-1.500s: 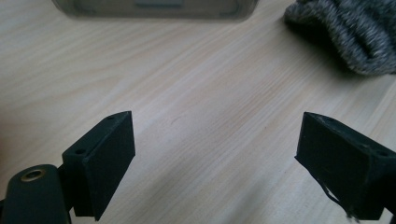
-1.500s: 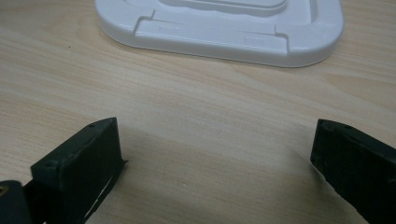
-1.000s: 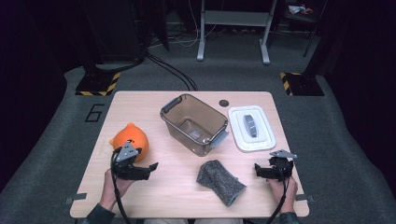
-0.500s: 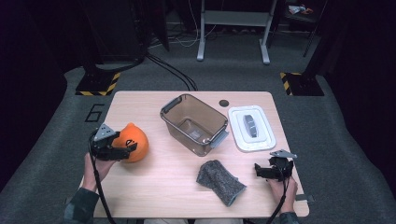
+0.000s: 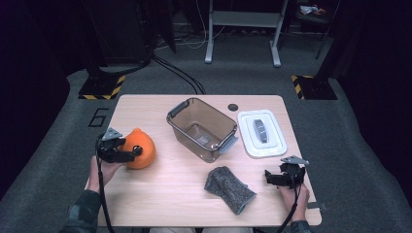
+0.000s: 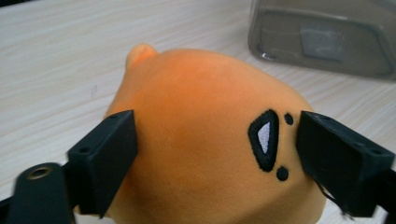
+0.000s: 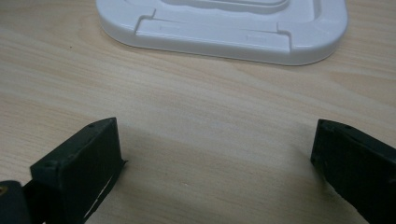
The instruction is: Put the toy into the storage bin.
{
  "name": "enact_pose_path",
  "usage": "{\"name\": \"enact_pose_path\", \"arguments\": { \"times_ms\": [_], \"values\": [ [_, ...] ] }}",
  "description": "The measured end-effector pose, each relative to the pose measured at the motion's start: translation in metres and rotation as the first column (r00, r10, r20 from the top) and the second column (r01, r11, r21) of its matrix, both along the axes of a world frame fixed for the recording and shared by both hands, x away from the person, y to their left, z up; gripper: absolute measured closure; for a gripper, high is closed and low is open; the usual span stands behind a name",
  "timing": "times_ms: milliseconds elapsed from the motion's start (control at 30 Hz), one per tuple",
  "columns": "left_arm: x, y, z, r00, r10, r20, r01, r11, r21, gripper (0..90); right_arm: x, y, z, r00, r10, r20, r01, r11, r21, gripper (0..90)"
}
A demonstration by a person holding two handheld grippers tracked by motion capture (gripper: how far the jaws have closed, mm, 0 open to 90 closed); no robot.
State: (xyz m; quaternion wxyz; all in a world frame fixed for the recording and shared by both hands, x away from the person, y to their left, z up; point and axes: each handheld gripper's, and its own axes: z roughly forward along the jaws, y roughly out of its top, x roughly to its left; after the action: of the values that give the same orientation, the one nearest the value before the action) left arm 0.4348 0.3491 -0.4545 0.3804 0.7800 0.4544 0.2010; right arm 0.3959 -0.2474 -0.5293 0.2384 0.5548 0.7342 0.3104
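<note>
- Your right gripper (image 5: 270,176) sits low at the near right corner of the table (image 5: 160,194), held in your right hand (image 5: 293,196). Its jaws stand wide apart with bare wood between them; nothing is gripped.
- Just left of that gripper, apart from it, a grey cloth (image 5: 228,189) lies crumpled near the front edge.
- Your left gripper (image 5: 137,153) is at the near left side, held in your left hand (image 5: 104,169), pointing across at the orange plush toy (image 5: 140,148).
- In the left gripper view the toy (image 6: 205,140) fills the space between the two black jaws. The jaws have just been closing in on it. Each pad sits at the plush surface, one on either flank, but you cannot tell from the pictures whether they press into it yet or merely touch.
- The toy rests on the table at the left, well apart from the cloth. Its stitched black-and-white mark faces your left gripper, and a small nub pokes out at its far side.
- Further back, near the middle of the table, an open clear plastic box (image 5: 180,114) stands empty-looking, tilted diagonally to the table edges.
- Just right of the box, a white lid (image 5: 248,141) lies flat. In the right gripper view the lid (image 7: 224,37) lies directly ahead of your open jaws.
- A small dark round spot (image 5: 233,107) sits on the table at the far edge, behind the box and lid.
</note>
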Motion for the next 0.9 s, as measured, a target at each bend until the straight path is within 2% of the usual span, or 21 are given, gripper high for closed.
{"name": "enact_pose_path", "arguments": {
  "times_ms": [300,500,600,733,833,900],
  "values": [
    [-0.001,-0.010,-0.012,0.9998,-0.009,-0.019,0.010,0.9993,0.035,36.2,0.000,0.000,0.000,1.0000,-0.001,0.001,0.001,1.000,-0.001,0.8],
    [-0.002,-0.012,-0.013,0.9999,-0.004,-0.015,0.005,0.9989,0.046,52.8,0.000,0.000,0.000,1.0000,-0.003,0.002,0.003,1.000,0.000,0.8],
    [-0.004,-0.013,-0.013,1.0000,0.003,0.001,-0.003,0.9987,0.050,58.7,0.000,0.000,0.000,1.0000,-0.002,0.001,0.002,1.000,0.000,0.8],
    [-0.008,-0.014,-0.013,0.9987,0.017,0.049,-0.020,0.9976,0.067,62.6,0.000,0.000,0.000,1.0000,-0.001,0.000,0.001,1.000,0.000,0.8],
    [-0.010,-0.015,-0.012,0.9965,0.029,0.078,-0.034,0.9974,0.063,65.6,0.000,0.000,0.000,1.0000,-0.004,-0.002,0.004,1.000,-0.001,0.8],
    [-0.011,-0.014,-0.011,0.9965,0.029,0.078,-0.035,0.9970,0.069,66.9,0.000,0.000,0.000,0.9999,-0.009,-0.006,0.009,1.000,0.003,0.8]
  ]
}}
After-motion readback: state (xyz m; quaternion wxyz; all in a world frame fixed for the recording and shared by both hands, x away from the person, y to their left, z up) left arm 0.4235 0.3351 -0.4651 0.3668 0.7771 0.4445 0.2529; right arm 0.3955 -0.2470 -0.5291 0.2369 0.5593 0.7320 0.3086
